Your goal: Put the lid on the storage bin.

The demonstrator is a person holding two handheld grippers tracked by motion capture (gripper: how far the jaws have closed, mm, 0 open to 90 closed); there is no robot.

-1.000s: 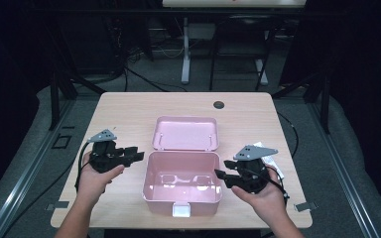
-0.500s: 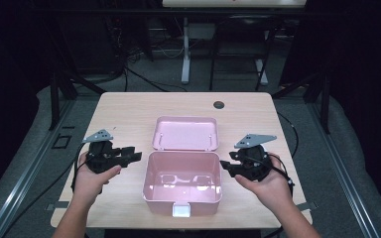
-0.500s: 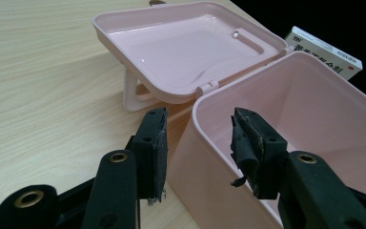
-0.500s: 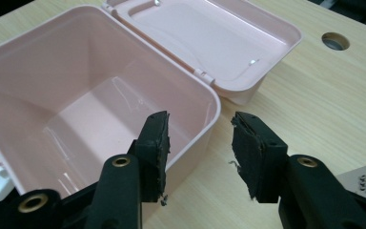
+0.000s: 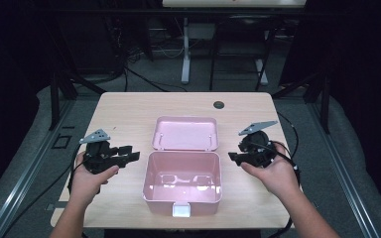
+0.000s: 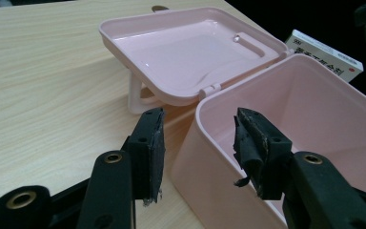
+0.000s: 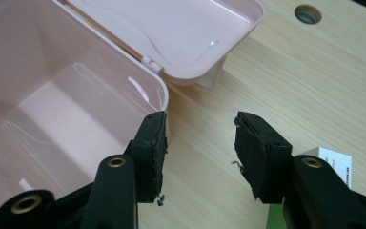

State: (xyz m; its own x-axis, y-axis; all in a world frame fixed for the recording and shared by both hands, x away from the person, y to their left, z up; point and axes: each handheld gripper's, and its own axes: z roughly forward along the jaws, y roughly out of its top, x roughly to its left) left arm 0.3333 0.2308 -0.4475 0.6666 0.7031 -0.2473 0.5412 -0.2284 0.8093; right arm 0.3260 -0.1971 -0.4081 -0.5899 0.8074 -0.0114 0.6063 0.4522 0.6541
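Observation:
A pink plastic box (image 5: 182, 198) stands open in the middle of the table, its lid (image 5: 186, 133) laid back behind it. My left gripper (image 5: 129, 153) is held just left of the box, pointing at its left wall. Its jaws have just been opening; the box's near corner (image 6: 205, 119) shows in the gap, untouched by the pads. To the right of the box my right gripper (image 5: 233, 157) points at the right wall. Its jaws have also just been opening, with only bare table between them (image 7: 200, 143).
A small white printed carton (image 7: 336, 167) lies on the table to the right of the pink box, also seen past the box (image 6: 324, 55). A dark cable hole (image 5: 219, 104) sits near the table's far edge. The box has a white latch (image 5: 182, 210) in front.
My right gripper has drawn away from the box's right side, moving right and farther up the table. The left hand has stayed where it was. Both pairs of jaws stand a little wider.

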